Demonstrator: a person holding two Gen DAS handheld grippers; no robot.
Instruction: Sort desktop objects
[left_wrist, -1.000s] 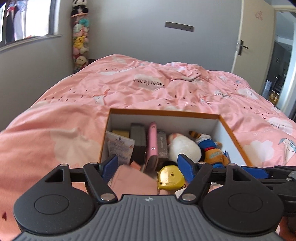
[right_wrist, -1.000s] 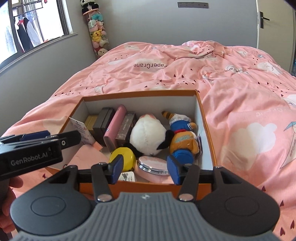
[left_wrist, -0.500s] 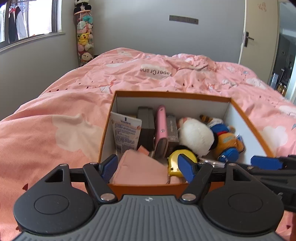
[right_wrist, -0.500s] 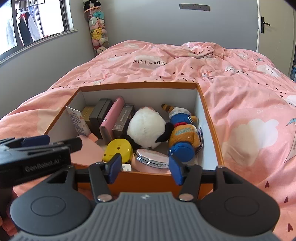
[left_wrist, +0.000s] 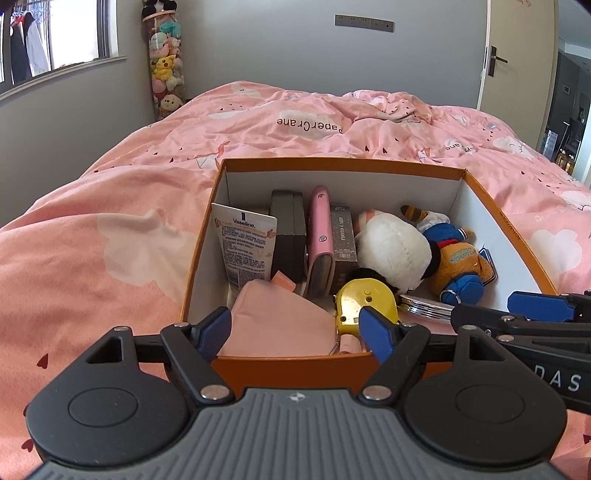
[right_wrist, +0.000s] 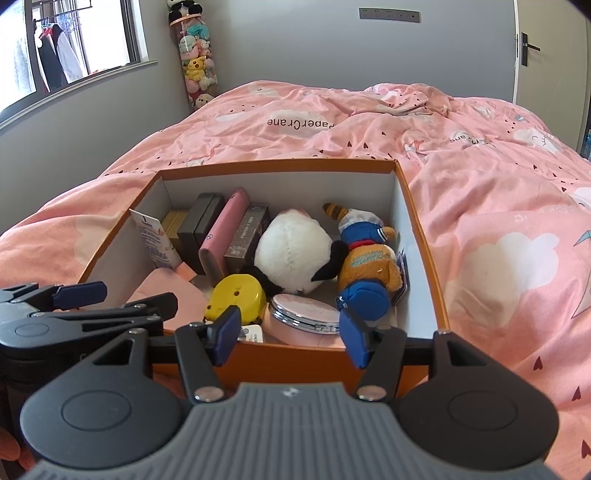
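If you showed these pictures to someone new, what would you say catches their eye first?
Probably the orange box on the pink duvet, crammed with objects. A white plush sits in its middle, an orange and blue plush to its right, and a yellow tape measure near the front edge. Both open grippers, left and right, hover at that front edge, empty.

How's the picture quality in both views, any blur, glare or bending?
Left wrist view: sharp, daylit from the window, fisheye bowing the door. Right wrist view: equally sharp, soft shadows inside the orange box, slight glint on the compact mirror rim.
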